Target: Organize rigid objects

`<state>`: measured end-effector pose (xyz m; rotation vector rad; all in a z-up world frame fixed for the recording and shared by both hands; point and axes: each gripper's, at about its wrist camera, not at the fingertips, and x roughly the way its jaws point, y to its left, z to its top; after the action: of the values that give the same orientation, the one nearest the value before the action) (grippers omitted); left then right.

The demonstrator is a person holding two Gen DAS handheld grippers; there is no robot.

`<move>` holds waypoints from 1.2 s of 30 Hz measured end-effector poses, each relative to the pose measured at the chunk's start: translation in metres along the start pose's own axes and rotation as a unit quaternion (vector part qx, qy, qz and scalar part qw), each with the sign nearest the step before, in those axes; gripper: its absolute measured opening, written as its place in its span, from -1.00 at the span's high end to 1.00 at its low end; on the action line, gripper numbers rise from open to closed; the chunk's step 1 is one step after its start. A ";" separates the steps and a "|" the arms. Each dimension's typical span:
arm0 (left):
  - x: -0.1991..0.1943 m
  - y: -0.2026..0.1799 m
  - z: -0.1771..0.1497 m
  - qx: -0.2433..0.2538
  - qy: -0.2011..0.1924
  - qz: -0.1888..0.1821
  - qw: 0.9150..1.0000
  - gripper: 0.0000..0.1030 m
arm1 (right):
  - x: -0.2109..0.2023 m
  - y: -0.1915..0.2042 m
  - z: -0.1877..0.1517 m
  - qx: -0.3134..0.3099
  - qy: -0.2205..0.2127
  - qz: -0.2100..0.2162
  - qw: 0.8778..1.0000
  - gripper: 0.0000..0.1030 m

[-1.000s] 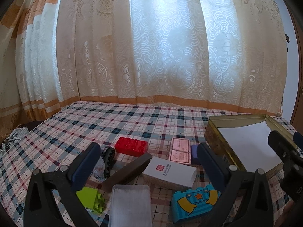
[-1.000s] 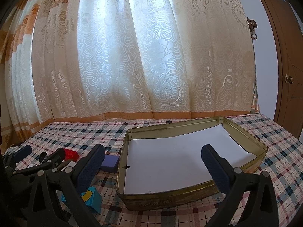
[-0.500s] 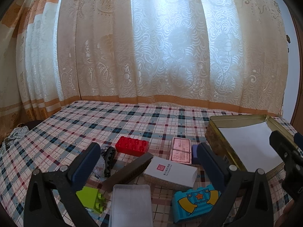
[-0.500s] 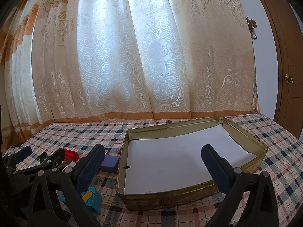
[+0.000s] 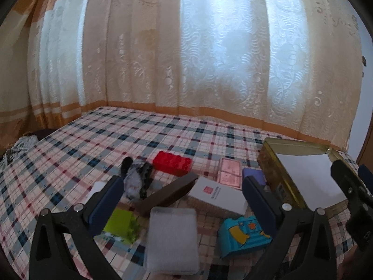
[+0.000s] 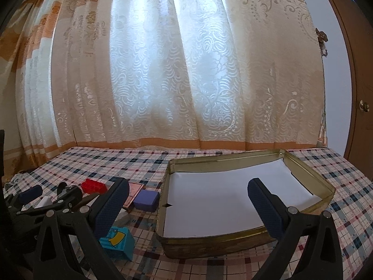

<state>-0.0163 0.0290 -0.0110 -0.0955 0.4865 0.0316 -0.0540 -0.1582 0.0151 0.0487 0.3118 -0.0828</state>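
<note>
Your left tongs (image 5: 180,197) hid the near corner of the green brick (image 5: 121,226), and their right finger (image 5: 258,200) covered part of the white box (image 5: 219,194) and the blue block (image 5: 242,235). The white pad (image 5: 172,238) was smeared by blur, its texture unreadable. The print on the white box was too small to read. In your right view, your left tongs (image 6: 51,198) masked most of the toys, and the gold tin (image 6: 209,242) had its near right corner behind a finger (image 6: 265,207).
</note>
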 end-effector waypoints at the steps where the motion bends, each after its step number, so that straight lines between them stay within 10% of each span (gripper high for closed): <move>1: 0.000 0.002 -0.001 -0.003 0.003 0.002 1.000 -0.99 | 0.000 0.000 0.000 0.000 0.000 0.002 1.000 -0.99; 25: -0.013 0.037 -0.010 0.025 0.028 0.055 0.998 -0.99 | 0.005 0.020 -0.007 -0.037 0.038 0.070 0.996 -0.74; 36: -0.029 0.095 -0.019 0.015 0.045 0.086 0.995 -0.99 | 0.021 0.048 -0.023 -0.046 0.134 0.201 0.969 -0.62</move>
<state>-0.0556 0.1209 -0.0226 -0.0252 0.5833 0.1898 -0.0369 -0.1106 -0.0115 0.0305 0.5702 0.3429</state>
